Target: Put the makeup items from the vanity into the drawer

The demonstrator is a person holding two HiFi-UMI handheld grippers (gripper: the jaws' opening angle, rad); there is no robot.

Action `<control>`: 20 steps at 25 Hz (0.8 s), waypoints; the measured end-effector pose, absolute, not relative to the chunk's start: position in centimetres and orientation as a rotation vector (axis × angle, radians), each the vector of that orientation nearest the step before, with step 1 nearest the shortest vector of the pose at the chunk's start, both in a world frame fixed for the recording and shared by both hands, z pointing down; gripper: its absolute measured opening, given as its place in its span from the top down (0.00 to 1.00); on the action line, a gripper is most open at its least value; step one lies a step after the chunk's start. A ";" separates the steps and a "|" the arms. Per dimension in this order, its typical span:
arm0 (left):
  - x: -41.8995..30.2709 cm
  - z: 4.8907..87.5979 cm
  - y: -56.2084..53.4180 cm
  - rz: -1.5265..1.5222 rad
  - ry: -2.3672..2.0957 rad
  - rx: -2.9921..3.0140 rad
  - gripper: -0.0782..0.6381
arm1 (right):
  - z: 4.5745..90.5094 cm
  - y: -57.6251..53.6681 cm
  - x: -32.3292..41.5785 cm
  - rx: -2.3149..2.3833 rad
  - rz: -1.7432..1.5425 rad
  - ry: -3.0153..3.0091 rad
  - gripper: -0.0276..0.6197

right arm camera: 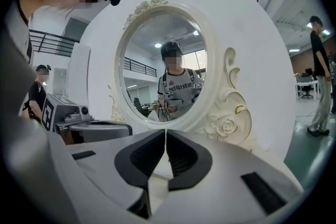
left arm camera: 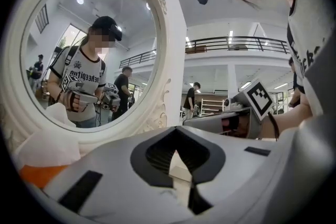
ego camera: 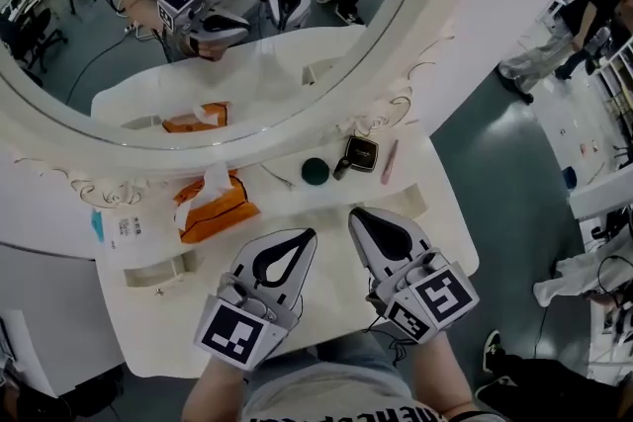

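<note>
Both grippers are low over the front of the white worktop (ego camera: 158,336), side by side and apart, pointing toward the mirror (ego camera: 198,25).

Left gripper (ego camera: 309,234): in its own view the fingers (left arm camera: 157,155) meet at the tips. Only bare worktop shows through the loop behind the tips, and nothing is between the pads. It sits just right of the orange tissue pack (ego camera: 213,205) without touching it.

Right gripper (ego camera: 354,211): in its own view the fingers (right arm camera: 184,157) are drawn together with no more than a hairline slit at the tips. Nothing is held. The ornate white mirror frame (right arm camera: 228,123) is straight ahead of it.

The makeup items are all on the worktop at the foot of the mirror frame, beyond your right gripper's tips and not touched by either gripper:
- round dark green compact (ego camera: 315,171), on the left of the group and nearest the gripper tips
- black square compact (ego camera: 361,153) with a light rim, just right of the green one, with a small dark piece at its lower left corner that you cannot identify at this size
- slim pink pencil (ego camera: 389,161), lying lengthwise at the right end, close beside the black compact

The tissue pack lies left of the group, well apart from it, with white tissue sticking out of its top.
</note>
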State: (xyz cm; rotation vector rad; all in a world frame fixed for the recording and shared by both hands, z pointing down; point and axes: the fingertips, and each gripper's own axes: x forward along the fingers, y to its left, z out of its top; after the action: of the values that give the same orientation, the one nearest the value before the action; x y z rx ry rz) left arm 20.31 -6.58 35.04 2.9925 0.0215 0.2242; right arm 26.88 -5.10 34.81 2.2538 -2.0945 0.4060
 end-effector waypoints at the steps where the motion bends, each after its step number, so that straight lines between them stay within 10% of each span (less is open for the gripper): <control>1: 20.4 35.1 -6.7 0.227 0.008 2.990 0.88 | 35.0 -5.3 27.3 2.251 0.410 -2.094 0.90; 20: 20.6 37.0 -9.4 0.290 -0.259 2.944 0.88 | 40.4 -9.7 33.5 2.136 0.509 -2.050 0.80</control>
State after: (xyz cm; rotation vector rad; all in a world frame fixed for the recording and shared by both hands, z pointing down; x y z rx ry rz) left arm 20.61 -9.44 37.03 2.9438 -0.2586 0.2901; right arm 33.48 -9.73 40.42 2.1363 -2.0498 0.5092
